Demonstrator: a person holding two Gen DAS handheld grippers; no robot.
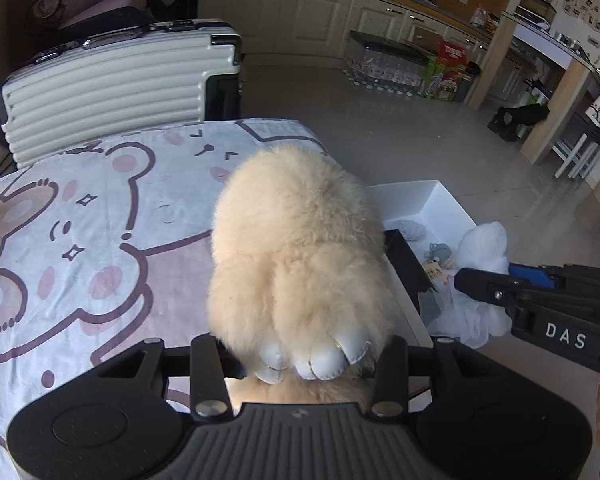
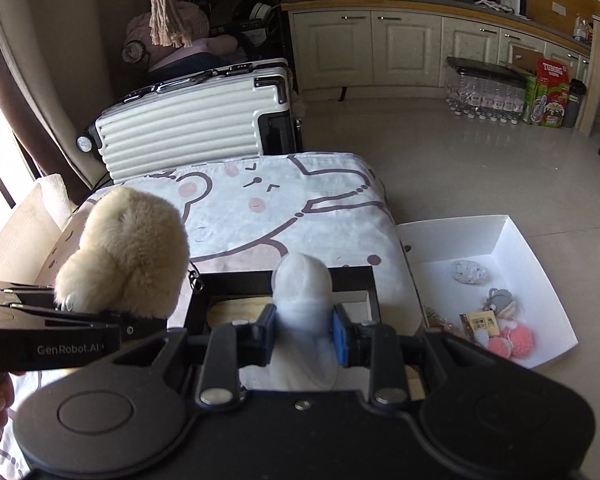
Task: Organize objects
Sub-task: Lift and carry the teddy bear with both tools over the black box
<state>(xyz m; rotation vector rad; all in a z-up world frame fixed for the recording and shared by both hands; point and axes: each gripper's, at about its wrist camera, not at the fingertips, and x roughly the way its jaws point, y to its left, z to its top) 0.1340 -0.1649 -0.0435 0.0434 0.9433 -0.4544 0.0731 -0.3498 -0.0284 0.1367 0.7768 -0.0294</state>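
The left gripper [image 1: 300, 356] fills the bottom of the left wrist view, its jaws pinching a cream plush [image 1: 296, 248] by the end that carries pale grey pads. The plush rises through the centre of the frame, in front of a cloth [image 1: 100, 220] printed with cartoon bears. At the right edge of that view the right gripper [image 1: 466, 280] reaches in, with a white plush [image 1: 484, 244] at its tip.

In the right wrist view the right gripper [image 2: 304, 334] sits at lower centre, its jaws pressed onto the white plush [image 2: 304, 292], which stands up between the blue pads [image 2: 342, 336]. Just behind it is a black frame [image 2: 374, 288] lying on the cloth [image 2: 300, 208], with light wood showing inside it. The left gripper [image 2: 66, 308] enters at the left middle of the frame, holding the cream plush [image 2: 128, 248] above the cloth's left part. The two plush toys are near each other but apart.

At the right of this view a white box [image 2: 516, 248] sits on the floor beside the cloth-covered surface. Inside it lie a grey-white toy [image 2: 468, 271], a small grey toy [image 2: 498, 300], a yellow card [image 2: 480, 324] and pink pompoms [image 2: 514, 340]. In the upper left a ribbed white suitcase [image 2: 188, 124] stands behind the cloth. Cream cabinets [image 2: 404, 48] run along the top.
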